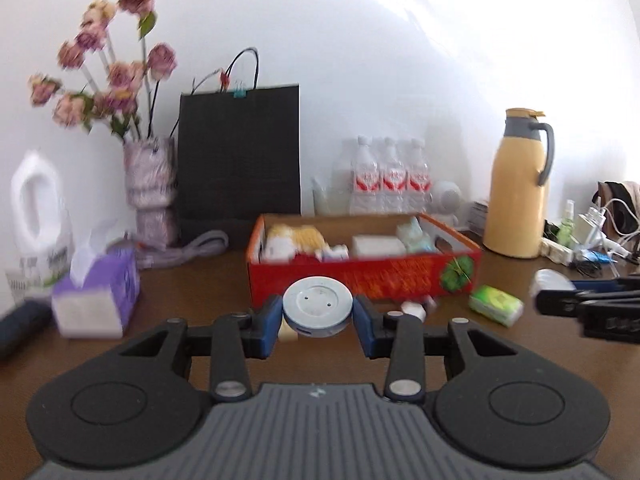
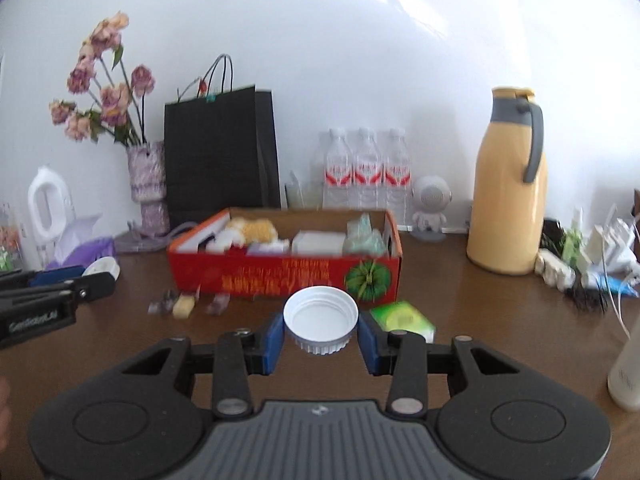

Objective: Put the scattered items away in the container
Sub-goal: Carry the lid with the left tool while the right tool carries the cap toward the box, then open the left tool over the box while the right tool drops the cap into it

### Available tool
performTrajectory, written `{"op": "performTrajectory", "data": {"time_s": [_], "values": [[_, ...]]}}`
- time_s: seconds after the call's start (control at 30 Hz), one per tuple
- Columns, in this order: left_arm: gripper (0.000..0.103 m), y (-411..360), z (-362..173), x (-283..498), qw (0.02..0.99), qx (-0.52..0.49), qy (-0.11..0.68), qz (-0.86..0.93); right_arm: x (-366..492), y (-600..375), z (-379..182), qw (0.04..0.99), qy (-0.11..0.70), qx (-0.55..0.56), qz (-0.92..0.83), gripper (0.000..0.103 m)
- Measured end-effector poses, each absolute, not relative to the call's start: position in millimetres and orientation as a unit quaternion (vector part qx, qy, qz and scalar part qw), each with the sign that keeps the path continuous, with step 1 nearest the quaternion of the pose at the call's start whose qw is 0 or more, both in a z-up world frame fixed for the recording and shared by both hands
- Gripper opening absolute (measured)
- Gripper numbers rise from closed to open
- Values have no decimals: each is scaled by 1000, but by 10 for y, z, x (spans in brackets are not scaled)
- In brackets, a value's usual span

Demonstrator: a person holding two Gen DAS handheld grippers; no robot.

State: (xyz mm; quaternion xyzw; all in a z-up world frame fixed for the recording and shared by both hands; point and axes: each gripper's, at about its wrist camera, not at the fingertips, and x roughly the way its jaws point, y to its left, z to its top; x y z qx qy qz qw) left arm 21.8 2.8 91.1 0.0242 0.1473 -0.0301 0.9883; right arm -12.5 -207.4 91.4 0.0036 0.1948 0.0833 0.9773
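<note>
The red cardboard box [image 1: 360, 276] stands mid-table, holding several items; it also shows in the right wrist view [image 2: 280, 276]. My left gripper [image 1: 318, 312] is shut on a round grey-white disc [image 1: 318, 306] in front of the box. My right gripper [image 2: 321, 326] is shut on a white ribbed lid [image 2: 321, 318], open side up, also before the box. A green tissue pack [image 1: 496, 305] lies on the table right of the box, seen too in the right wrist view [image 2: 402, 318]. Small wrapped candies [image 2: 184, 305] lie at the box's front left.
A purple tissue box [image 1: 96, 292], white jug [image 1: 38, 216], flower vase [image 1: 150, 188] and black bag [image 1: 240, 160] stand left and behind. Water bottles [image 2: 366, 172], a yellow thermos [image 2: 510, 184], cables and chargers [image 2: 592, 264] sit at the back right. A pale bottle [image 2: 626, 372] is near right.
</note>
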Motion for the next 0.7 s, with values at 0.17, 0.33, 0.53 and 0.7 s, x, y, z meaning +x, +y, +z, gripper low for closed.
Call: {"op": "performTrajectory", "data": {"time_s": [0.17,0.33,0.53,0.7], "values": [[40,193,940,1269,976,41,209,-33,435,-2181,1286,985,152,1,83,39],[40,154,877,2083,963,123,239,-20,1225,-2100,1477,979,176,-16,101,39],[51,216,672,2828,932,130,335,-53,2488,-1902,1412,957,266,-37,112,39],[61,359,770,3051,932,83,347,-65,3377,-1809,1112,921,370,-22,118,39]]}}
